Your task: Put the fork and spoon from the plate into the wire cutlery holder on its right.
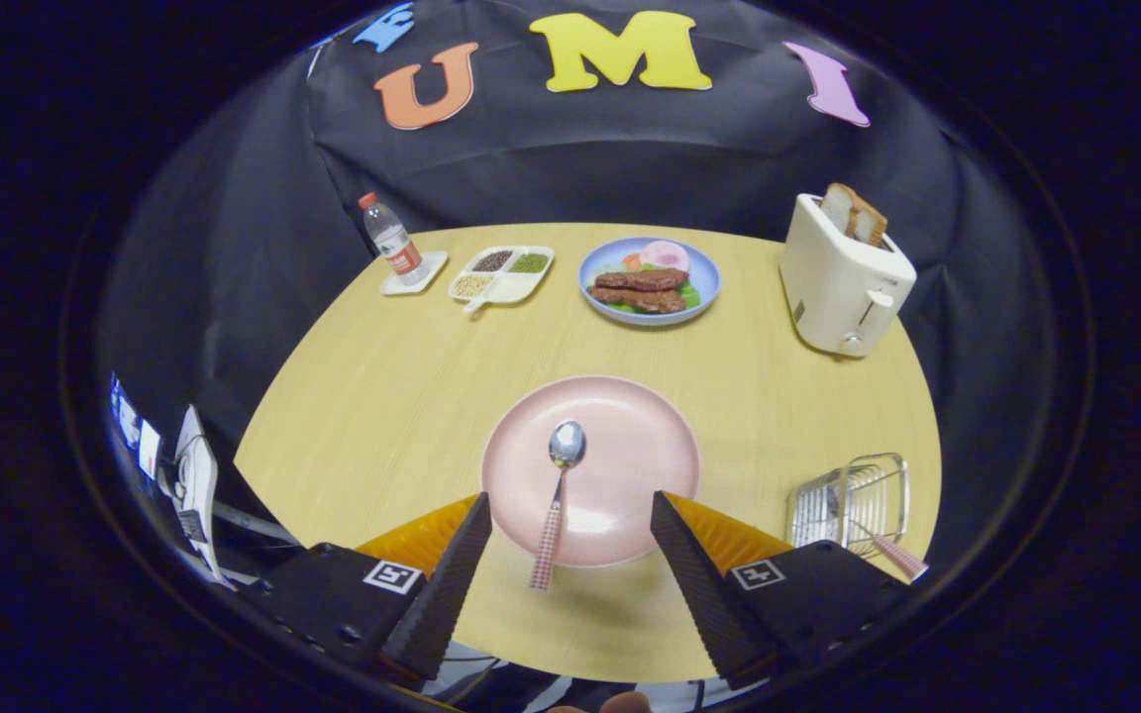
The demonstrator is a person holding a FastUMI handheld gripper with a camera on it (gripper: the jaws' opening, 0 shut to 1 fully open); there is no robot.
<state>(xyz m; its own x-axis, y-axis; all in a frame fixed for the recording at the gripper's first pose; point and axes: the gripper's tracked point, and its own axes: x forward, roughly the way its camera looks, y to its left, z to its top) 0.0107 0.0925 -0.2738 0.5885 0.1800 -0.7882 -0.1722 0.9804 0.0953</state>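
Black cloth hangs behind a round wooden bench [382,396] that fills the middle of the frame. At the bottom, the tool [570,540] is released, its two dark fingers [452,584] spread wide and grasping nothing. One pink plate [650,436] lies just ahead of the fingers and partly between their tips. One spoon [559,495] rests on it, bowl pointing away, its checked handle running back over the plate's near rim into the gap between the fingers, closer to the left one. At lower right, beside the right finger, stands one wire cutlery holder [853,500], with one checked handle [897,557] leaning out of it; what utensil it belongs to I cannot tell. Toward the upper part of the frame sit one white toaster [843,287] with bread in it, one blue plate of food [650,280], one divided tray [503,274] and one water bottle [390,240].
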